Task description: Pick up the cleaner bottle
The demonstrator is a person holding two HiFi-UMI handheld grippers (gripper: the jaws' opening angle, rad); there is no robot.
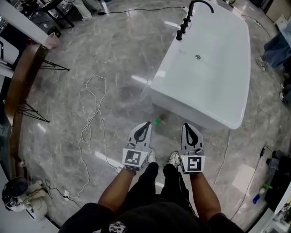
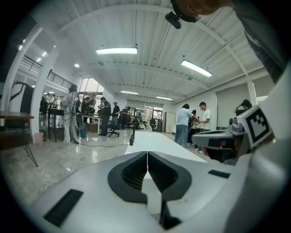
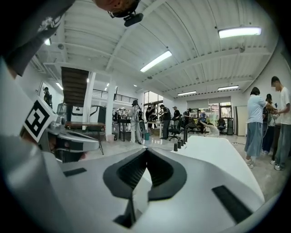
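Note:
In the head view a small green-capped bottle (image 1: pixel 157 121), which looks like the cleaner bottle, lies on the grey marble floor by the near corner of the white bathtub (image 1: pixel 213 86). My left gripper (image 1: pixel 146 124) is held just left of and below it, jaws shut and empty. My right gripper (image 1: pixel 186 125) is level with it to the right, also shut with nothing held. The left gripper (image 2: pixel 147 152) and the right gripper (image 3: pixel 146 149) each show closed jaws pointing along the tub (image 2: pixel 157 142) (image 3: pixel 218 152). Neither gripper view shows the bottle.
A black faucet (image 1: pixel 191 13) stands at the tub's far end. A white cable (image 1: pixel 93 119) loops across the floor on the left. Black table legs (image 1: pixel 34 111) stand at far left. Bottles (image 1: pixel 260 195) sit at lower right. Several people (image 2: pixel 191 123) stand beyond the tub.

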